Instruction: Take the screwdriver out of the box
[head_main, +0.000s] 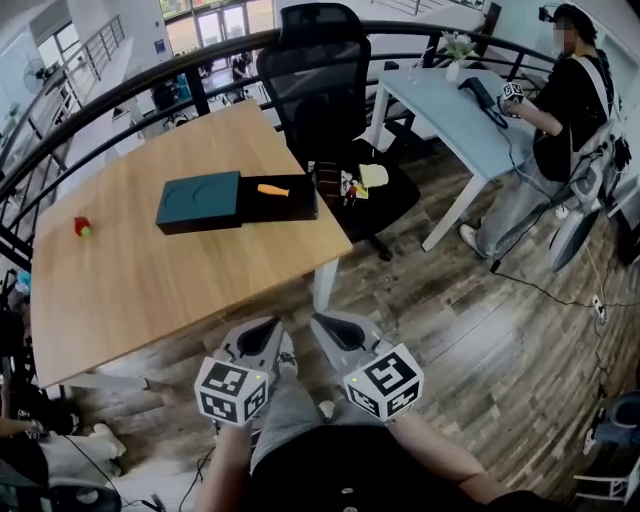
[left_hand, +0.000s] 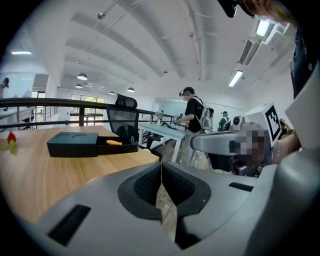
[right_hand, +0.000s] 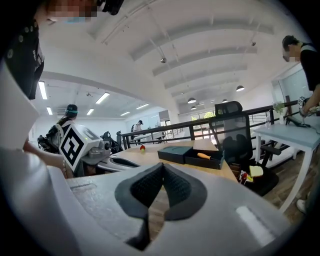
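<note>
Left gripper (head_main: 268, 330) and right gripper (head_main: 325, 328) are held side by side off the near edge of the wooden table (head_main: 150, 290), well apart from the box (head_main: 198, 200). Each has its jaws clenched together with nothing between them. The box lies near the table's far right side, with its dark tray (head_main: 290, 205) slid out toward the office chair (head_main: 320, 70). The orange-handled screwdriver (head_main: 272, 190) lies inside that tray, untouched.
</note>
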